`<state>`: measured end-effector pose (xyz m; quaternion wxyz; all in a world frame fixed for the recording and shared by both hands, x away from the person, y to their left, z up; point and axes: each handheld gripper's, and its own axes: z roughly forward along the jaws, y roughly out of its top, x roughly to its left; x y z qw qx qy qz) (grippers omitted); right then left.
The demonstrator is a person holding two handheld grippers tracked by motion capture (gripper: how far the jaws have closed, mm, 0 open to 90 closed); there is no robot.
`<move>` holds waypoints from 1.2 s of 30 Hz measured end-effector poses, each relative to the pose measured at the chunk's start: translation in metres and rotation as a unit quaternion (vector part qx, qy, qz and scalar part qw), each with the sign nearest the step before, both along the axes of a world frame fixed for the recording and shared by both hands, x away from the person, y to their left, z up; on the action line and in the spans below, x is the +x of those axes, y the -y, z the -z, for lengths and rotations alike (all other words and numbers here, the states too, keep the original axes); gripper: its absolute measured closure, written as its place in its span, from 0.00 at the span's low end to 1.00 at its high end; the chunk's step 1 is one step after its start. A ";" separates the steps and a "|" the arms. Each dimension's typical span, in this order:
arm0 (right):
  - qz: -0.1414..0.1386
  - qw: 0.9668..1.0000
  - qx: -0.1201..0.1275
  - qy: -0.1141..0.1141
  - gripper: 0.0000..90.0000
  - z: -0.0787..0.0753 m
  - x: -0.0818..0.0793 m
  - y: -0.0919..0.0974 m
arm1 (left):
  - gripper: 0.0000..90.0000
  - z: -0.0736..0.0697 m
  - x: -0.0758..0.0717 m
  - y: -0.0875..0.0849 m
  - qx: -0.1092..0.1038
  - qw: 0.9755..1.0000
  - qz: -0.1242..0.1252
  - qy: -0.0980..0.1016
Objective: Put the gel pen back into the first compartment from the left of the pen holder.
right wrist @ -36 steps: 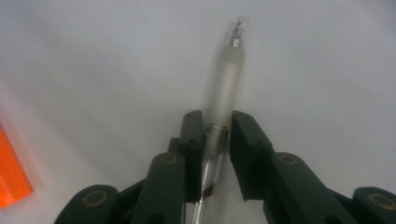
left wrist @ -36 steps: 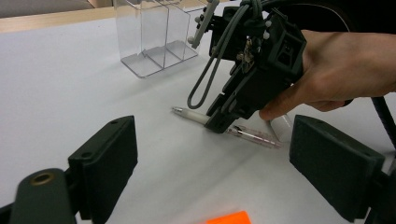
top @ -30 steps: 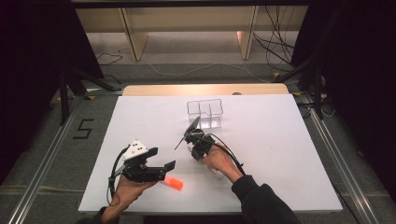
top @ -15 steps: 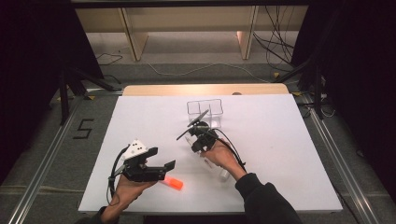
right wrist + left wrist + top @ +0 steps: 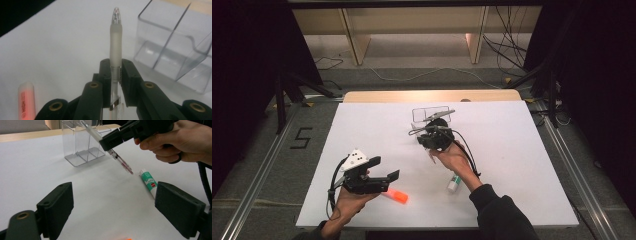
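Your right gripper (image 5: 115,75) is clamped on a slim clear-barrelled pen with a frosted rubber grip sleeve (image 5: 115,42). The jaws close on the hard barrel just behind the sleeve, with the metal pocket clip nearer the wrist. The pen juts forward past the fingertips, tip free in air. In the left gripper view it hangs tilted, one end low over the white table sheet (image 5: 377,130).

The clear acrylic organiser box with inner dividers (image 5: 175,50) stands just ahead of this gripper and to its right, close by.

Handling judgement: the pen is light and stiff, and its smooth round barrel may roll or slide between flat pads. The rubber sleeve would offer better friction. Expect the long overhang to swing the tip with small wrist turns.

Your left gripper (image 5: 125,205) rests wide open with nothing between its pads. An orange highlighter marker (image 5: 395,196) lies beside it, and a white-and-green tube (image 5: 149,182) lies ahead of it.
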<state>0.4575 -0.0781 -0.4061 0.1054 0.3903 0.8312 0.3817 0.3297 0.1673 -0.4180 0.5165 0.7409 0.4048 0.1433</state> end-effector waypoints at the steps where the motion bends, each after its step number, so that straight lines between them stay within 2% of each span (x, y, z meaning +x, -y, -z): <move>1: 0.003 1.000 0.008 0.007 0.89 -0.002 0.001 0.002 | 0.17 0.000 0.000 0.000 -0.003 1.000 -0.001 0.001; 5: 0.017 0.999 0.037 0.035 0.89 -0.007 0.005 0.008 | 0.17 0.001 0.000 -0.001 -0.014 1.000 -0.005 0.008; 9: 0.028 0.996 0.062 0.061 0.89 -0.014 0.011 0.012 | 0.17 0.000 -0.001 -0.002 -0.023 0.999 -0.007 0.024; 18: 0.044 0.991 0.084 0.091 0.89 -0.027 0.024 0.014 | 0.17 0.000 -0.001 0.000 -0.028 0.999 -0.006 0.036; 22: 0.049 0.990 0.093 0.097 0.89 -0.031 0.029 0.013 | 0.16 0.000 -0.001 0.001 -0.027 0.999 -0.004 0.038; 25: 0.050 0.989 0.091 0.104 0.89 -0.033 0.032 0.012 | 0.17 0.001 -0.001 0.001 -0.026 0.999 -0.003 0.038; 28: 0.051 0.989 0.097 0.100 0.89 -0.035 0.035 0.012 | 0.16 0.001 -0.001 0.001 -0.021 0.999 -0.001 0.038; 29: 0.053 0.988 0.104 0.105 0.89 -0.037 0.037 0.011 | 0.17 0.000 -0.001 0.002 -0.021 0.999 -0.002 0.040; 36: 0.057 0.985 0.113 0.113 0.89 -0.043 0.045 0.006 | 0.17 0.000 -0.001 0.001 -0.021 0.999 0.000 0.039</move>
